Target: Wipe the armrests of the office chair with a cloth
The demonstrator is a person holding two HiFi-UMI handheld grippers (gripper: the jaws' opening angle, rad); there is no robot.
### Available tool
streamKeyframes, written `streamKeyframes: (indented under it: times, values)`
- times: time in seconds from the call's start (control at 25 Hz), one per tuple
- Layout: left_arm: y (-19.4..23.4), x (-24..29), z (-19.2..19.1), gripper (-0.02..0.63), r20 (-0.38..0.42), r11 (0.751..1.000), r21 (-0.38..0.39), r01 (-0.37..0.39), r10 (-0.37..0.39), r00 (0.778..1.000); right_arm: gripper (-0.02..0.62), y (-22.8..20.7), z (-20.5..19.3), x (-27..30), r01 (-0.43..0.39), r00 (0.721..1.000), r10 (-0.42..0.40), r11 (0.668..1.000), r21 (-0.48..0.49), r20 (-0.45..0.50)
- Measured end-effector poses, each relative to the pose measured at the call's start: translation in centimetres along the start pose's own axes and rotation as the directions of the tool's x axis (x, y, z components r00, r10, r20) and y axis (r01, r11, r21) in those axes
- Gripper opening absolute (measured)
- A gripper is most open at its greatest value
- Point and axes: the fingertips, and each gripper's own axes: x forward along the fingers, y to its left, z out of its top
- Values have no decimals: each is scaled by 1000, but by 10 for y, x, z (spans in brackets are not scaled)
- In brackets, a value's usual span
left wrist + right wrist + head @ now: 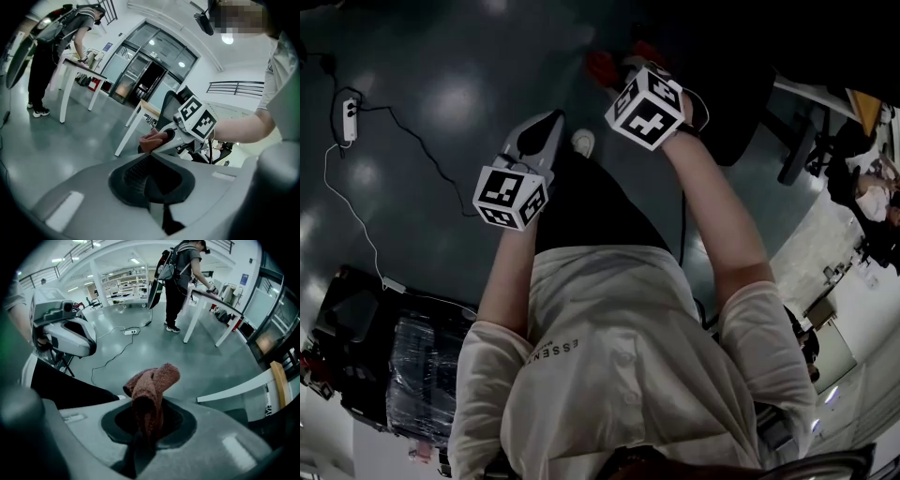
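While no armrest is touched: cloth [152, 380] bunched in air.
Right gripper [165, 137]: jaws clamped on cloth's end.
Left gripper [555, 120]: jaws together, empty.
Office chair [168, 105]: beyond right gripper; armrests unclear.
Risk: small pinch, so drag may pull cloth free.

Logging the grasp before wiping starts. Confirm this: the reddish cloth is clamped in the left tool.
Not right. The reddish cloth is clamped in the right tool, as the right gripper view shows; the left tool holds nothing.
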Motion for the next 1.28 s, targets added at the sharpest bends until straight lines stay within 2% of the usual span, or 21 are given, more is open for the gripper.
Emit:
streamKeyframes:
  times: [0.2, 0.44, 0.52, 0.64, 0.72, 0.84, 0.96, 1.08, 1.16, 1.28]
  values:
    - [-1, -8, -1, 17, -33, 999, 10, 44, -43, 999, 51, 17, -1, -2, -12, 1000, 12, 997, 75, 7]
    - [-11, -19, -9, 17, -112, 990, 83, 110, -100, 989, 51, 54, -8, -3, -44, 999, 43, 989, 144, 10]
    - [-15, -20, -9, 17, -121, 989, 92, 120, -108, 987, 51, 68, -6, -6, -78, 996, 69, 978, 192, 54]
    - [-33, -20, -11, 17, -138, 982, 123, 143, -126, 982, 51, 85, -5, -24, -142, 978, 80, 931, 335, 192]
    - [-50, -19, -8, 17, -144, 972, 157, 173, -151, 978, 51, 86, -12, -45, -132, 965, 20, 901, 414, 263]
    - [-85, -19, 1, 17, -133, 955, 214, 204, -179, 975, 51, 85, -34, -87, -59, 940, -116, 871, 487, 321]
    - [-129, -15, 14, 17, -102, 941, 256, 219, -199, 975, 52, 86, -72, -134, 55, 911, -253, 857, 512, 325]
    - [-183, -11, 14, 17, -89, 926, 282, 250, -235, 968, 52, 100, -119, -174, 96, 882, -332, 822, 561, 336]
    - [-222, -3, 4, 17, -102, 907, 310, 285, -267, 958, 52, 110, -161, -196, 97, 860, -382, 774, 626, 339]
    - [-283, 15, -17, 17, -130, 872, 346, 346, -321, 938, 52, 127, -238, -227, 98, 828, -471, 657, 748, 305]
